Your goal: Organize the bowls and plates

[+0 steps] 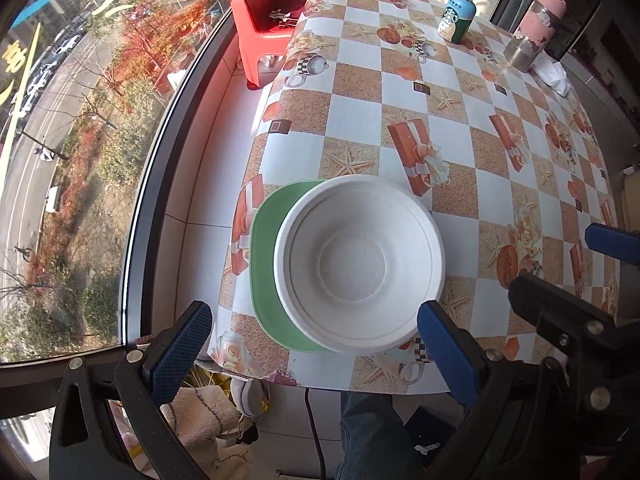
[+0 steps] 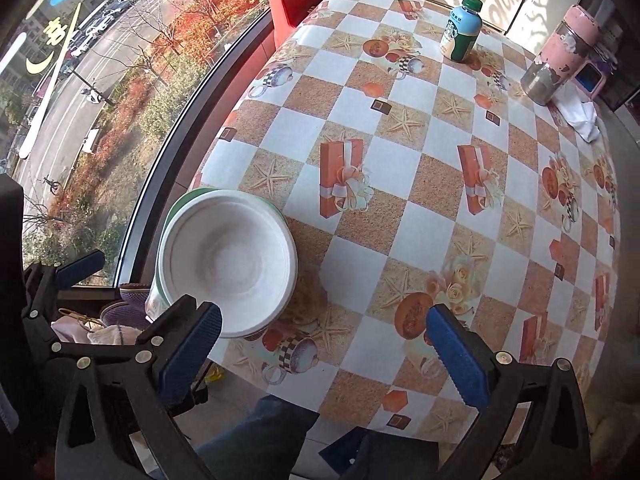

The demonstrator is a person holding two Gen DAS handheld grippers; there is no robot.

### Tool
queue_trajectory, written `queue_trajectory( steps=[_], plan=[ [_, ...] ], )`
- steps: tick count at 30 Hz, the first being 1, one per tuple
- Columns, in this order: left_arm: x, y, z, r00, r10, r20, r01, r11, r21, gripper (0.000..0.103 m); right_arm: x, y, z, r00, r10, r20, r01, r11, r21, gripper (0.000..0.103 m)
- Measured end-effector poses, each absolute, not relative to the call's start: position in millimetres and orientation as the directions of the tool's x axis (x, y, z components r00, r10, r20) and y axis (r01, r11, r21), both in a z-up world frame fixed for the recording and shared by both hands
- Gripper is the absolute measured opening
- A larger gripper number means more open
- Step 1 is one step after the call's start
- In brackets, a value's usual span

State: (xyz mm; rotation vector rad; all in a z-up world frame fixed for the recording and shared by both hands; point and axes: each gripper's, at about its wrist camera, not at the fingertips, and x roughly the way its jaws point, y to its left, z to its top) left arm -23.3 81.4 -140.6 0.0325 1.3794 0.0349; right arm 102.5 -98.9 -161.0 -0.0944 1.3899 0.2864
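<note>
Checkered tablecloth point(image 1: 356, 120) carries a light, stiff white pulp bowl point(image 1: 359, 263) on a green plastic plate point(image 1: 266, 256); grip its rim. Left gripper point(image 1: 314, 350) and right gripper point(image 2: 324, 350) are released, empty.

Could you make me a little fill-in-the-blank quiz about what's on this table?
1. The white bowl sits on a plate coloured ____.
2. The bottle at the far end has a cap coloured ____.
3. The chair beyond the table is ____.
4. Both pairs of fingers hold ____.

Missing words: green; green; red; nothing
</note>
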Motion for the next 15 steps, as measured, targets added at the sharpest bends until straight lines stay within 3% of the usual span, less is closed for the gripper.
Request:
queue_trajectory(
  steps=[15],
  plan=[
    [-19, 61, -140, 0.204, 0.126, -0.971, -0.103, 0.989, 0.107, 0.103, 113, -111, -164, 0.125, 0.221, -0.967, -0.352, 0.921, 0.165, 0.103]
  ],
)
